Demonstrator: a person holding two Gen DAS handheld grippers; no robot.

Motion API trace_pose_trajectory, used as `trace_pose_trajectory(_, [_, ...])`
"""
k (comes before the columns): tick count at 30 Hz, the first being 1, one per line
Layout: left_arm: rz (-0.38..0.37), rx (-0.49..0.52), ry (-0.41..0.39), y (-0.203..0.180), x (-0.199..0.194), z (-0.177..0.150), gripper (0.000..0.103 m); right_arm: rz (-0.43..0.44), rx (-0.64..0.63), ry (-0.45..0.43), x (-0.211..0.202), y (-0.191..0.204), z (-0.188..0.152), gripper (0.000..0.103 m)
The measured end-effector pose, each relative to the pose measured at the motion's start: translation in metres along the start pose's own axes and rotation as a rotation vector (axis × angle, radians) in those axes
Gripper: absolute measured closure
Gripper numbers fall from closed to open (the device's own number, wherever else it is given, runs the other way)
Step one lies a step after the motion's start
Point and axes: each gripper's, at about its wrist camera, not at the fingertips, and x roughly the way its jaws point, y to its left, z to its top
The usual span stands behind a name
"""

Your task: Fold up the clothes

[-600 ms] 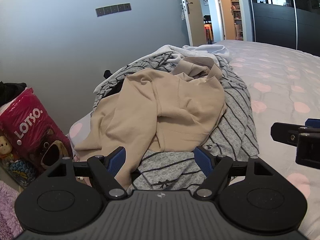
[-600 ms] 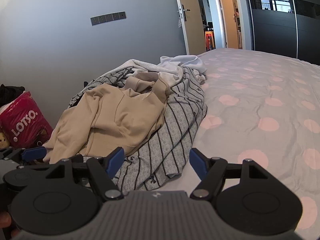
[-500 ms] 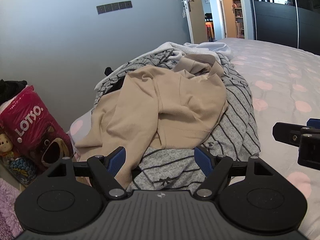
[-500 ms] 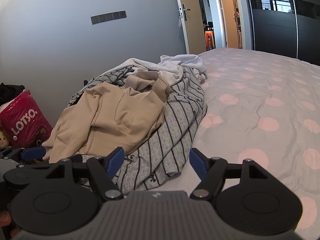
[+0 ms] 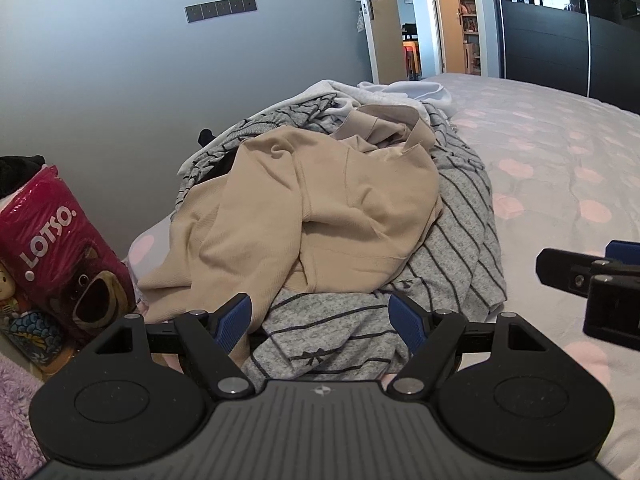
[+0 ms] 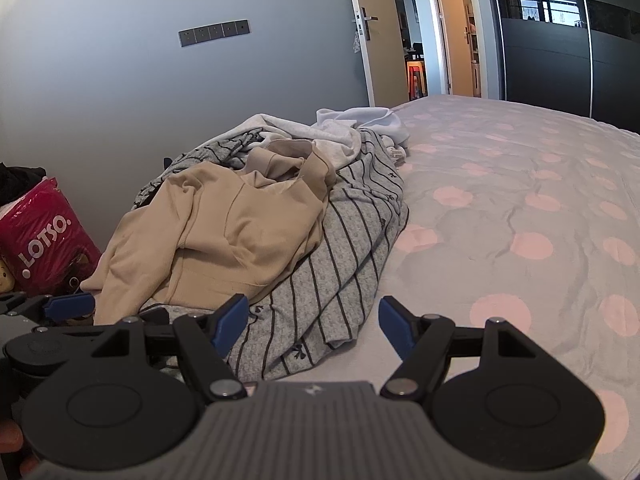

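A heap of clothes lies on the bed's left side. A beige sweatshirt lies on top of a grey striped garment, with a white garment behind. My left gripper is open and empty, low over the near edge of the striped garment. My right gripper is open and empty, just before the striped garment's right edge. The right gripper's fingers show at the right edge of the left wrist view.
The bed has a grey cover with pink dots stretching to the right. A red LOTSO bag stands on the floor at the left against the grey wall. An open door and a dark wardrobe stand behind.
Both grippers have backed off slightly and risen a little; the clothes pile looks a bit farther. Both stay open and empty.
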Motion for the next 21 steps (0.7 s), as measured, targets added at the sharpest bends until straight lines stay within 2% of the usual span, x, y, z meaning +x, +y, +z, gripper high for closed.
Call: trace_pose_trajectory(21, [0.005,-0.015,0.014,0.0044,0.002,-0.0013,0.028,0.001,-0.013,0.02,0.0059,0.0011,-0.0056,0.029])
